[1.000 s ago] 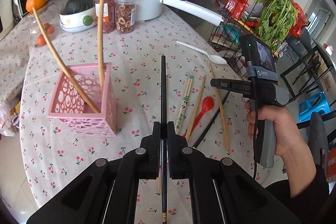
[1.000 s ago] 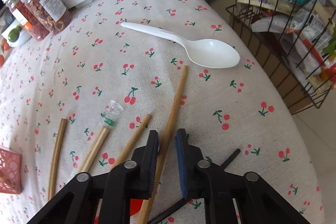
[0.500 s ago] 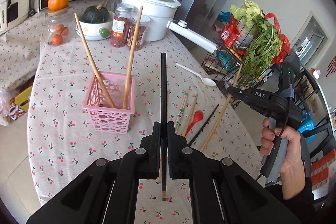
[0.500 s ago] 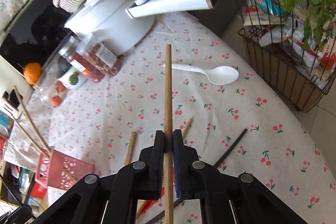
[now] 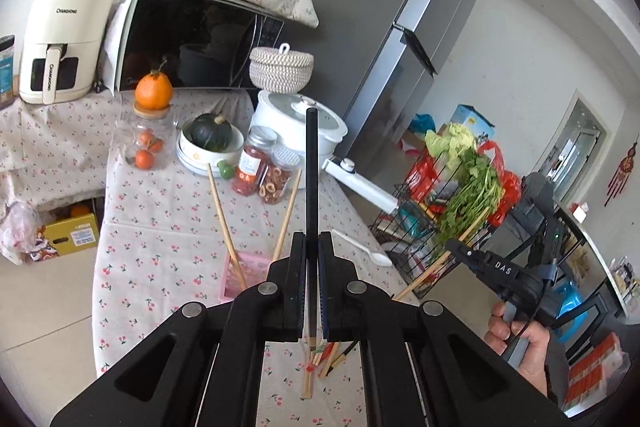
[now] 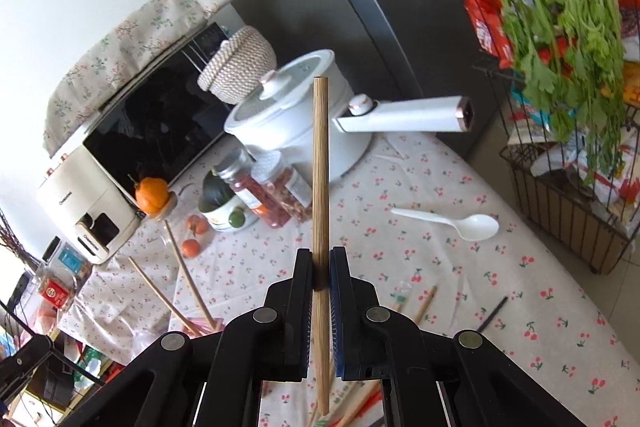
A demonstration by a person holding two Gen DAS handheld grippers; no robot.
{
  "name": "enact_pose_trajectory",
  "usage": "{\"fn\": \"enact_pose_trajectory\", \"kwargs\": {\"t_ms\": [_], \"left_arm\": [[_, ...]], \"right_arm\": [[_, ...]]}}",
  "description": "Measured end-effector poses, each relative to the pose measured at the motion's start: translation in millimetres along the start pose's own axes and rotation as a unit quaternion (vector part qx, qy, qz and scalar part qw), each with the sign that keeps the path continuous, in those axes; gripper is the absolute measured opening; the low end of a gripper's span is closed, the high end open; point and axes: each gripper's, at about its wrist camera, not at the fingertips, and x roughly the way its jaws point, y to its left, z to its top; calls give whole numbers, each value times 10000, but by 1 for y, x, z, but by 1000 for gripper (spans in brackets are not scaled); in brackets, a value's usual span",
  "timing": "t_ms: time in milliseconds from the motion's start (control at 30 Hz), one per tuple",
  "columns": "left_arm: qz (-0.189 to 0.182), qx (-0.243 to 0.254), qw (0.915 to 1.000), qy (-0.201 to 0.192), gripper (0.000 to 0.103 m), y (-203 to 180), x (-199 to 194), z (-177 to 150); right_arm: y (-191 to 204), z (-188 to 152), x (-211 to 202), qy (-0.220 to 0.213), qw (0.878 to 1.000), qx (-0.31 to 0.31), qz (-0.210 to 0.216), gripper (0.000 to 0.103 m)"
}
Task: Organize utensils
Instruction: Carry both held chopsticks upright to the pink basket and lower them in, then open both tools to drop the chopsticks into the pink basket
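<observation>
Fingers of the left gripper [image 5: 311,251] clench a black chopstick [image 5: 311,179] pointing up-frame; the right gripper [image 6: 320,263] clenches a wooden chopstick [image 6: 320,167], likewise upright.

The near left of the counter [image 5: 132,227] lies bare cloth, open to a pass. At the pink holder [image 5: 248,277], two bamboo chopsticks [image 5: 224,223] lean apart out of it and cross the air above its mouth. Far behind stand jars [image 5: 262,173], a bowl with a squash [image 5: 210,143] and the white pot [image 5: 296,125], whose long handle [image 6: 404,115] juts right over the counter. A white spoon [image 6: 452,223] lies in the right middle. The wire rack [image 6: 568,203] of greens closes the right edge.
</observation>
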Motion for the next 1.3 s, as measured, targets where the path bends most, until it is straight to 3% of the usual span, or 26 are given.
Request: {"fn": "enact_pose_trajectory", "kwargs": {"t_ms": [133,233,400,700,967,1133,1300], "left_arm": [[48,66,9989,-464,5,2,-13,17],[332,261,9965,-722,5,4,-9,19],[668,531,9933,-784,5,10,12,19],[949,571,9935,-251,5,31,65,14],[1029,516,9915,610,5,47,109,-1],[1015,361,9913,754,5,55,121,-7],[1052,359,9915,675,6,54,123,-6]], "right_arm": [[28,0,0,-197,9993,-236,234,6],[47,-1,6,-309,9981,-351,397,6],[73,-5,23,-392,9960,-450,663,6],[108,-20,63,-418,9926,-644,939,6],[116,-37,110,435,9943,-810,541,6],[109,-46,128,775,9935,-696,455,6],[107,-47,132,840,9933,-637,482,9]]}}
